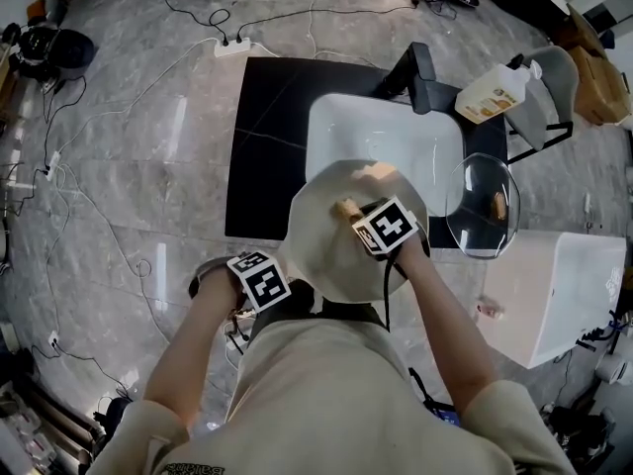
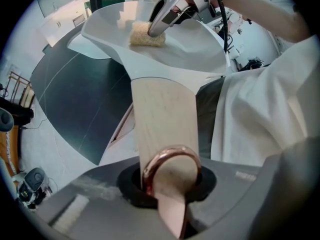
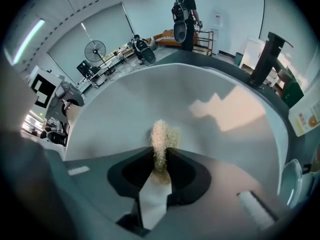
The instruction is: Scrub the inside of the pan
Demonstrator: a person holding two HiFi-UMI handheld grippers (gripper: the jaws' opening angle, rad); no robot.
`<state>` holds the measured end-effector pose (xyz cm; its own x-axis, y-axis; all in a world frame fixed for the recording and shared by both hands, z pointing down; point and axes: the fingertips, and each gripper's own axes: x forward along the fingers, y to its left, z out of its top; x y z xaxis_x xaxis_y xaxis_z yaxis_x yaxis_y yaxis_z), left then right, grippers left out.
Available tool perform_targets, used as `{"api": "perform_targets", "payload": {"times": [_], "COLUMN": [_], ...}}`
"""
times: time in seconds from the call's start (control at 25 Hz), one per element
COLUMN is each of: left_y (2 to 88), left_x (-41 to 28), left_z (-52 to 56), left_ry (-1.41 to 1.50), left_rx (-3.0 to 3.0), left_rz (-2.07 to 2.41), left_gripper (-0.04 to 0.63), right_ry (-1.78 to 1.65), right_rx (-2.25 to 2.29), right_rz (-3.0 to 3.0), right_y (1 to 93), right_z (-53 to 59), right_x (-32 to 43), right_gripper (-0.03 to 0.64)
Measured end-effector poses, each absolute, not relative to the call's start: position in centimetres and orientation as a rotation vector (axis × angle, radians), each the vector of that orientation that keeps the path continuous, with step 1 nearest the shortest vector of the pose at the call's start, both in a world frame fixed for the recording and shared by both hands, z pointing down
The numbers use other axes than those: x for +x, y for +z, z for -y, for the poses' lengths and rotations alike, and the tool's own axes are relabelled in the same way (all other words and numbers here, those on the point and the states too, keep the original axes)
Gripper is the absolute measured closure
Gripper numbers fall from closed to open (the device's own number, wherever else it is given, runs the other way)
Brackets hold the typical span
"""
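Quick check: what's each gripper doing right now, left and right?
Left gripper: closed, holding the pan handle.
Right gripper: closed, holding the sponge.

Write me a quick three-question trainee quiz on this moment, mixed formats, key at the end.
1. Multiple choice: the right claw is shut on A) a soap bottle, B) a scrub pad, C) a spoon.
2. True or false: the left claw grips the pan by its rim.
3. Short answer: in the head view, what clear item lies just right of the sink?

Key
1. B. The pad is pinched between the jaws and sits against the inside of the pan.
2. False. The left claw is shut on the wooden handle.
3. The glass lid.
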<state>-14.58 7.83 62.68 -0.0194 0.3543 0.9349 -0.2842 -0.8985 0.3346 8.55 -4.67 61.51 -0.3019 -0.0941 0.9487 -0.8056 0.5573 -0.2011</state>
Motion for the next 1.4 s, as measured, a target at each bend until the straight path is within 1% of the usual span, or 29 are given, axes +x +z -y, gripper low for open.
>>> {"api": "perform_targets", "payload": {"times": [0.24,0.4,0.52,0.64,1.08,1.4], "left_y": [62.4,61.1,59.5,58.2,54.2,48.6], "left_x": [-14.5,-13.9,-13.2,-12.5,-11.7,-9.8], "left_z": [-6.8,-6.0,-5.2,-4.6,-2.6,1.7], "left_ry": [1.962,1.868,1.803,1.757,1.642,1.39], "left_rx": [1.877,1.915,1.968,2.029,2.165,2.373], "left_rz": [-0.018,0.034,0.06,0.08,0.251,0.45], "left_gripper": [0.444,0.334,0.284,0.27,0.27,0.27], "right_ry": [0.753,0.749,0.756,0.768,0.771,0.715], "right_rx": [0.853,0.906,0.936,0.944,0.939,0.99], "right_rz": [1.669,1.662,1.679,1.707,1.788,1.929], "right_y": [61.3,60.9,60.4,60.1,58.4,54.3], "right_z": [5.6,5.6,5.4,5.4,5.6,6.9], "right_x": [11.7,13.0,13.5,13.3,12.7,12.0], "right_gripper": [0.532,0.532,0.532,0.532,0.532,0.532]}}
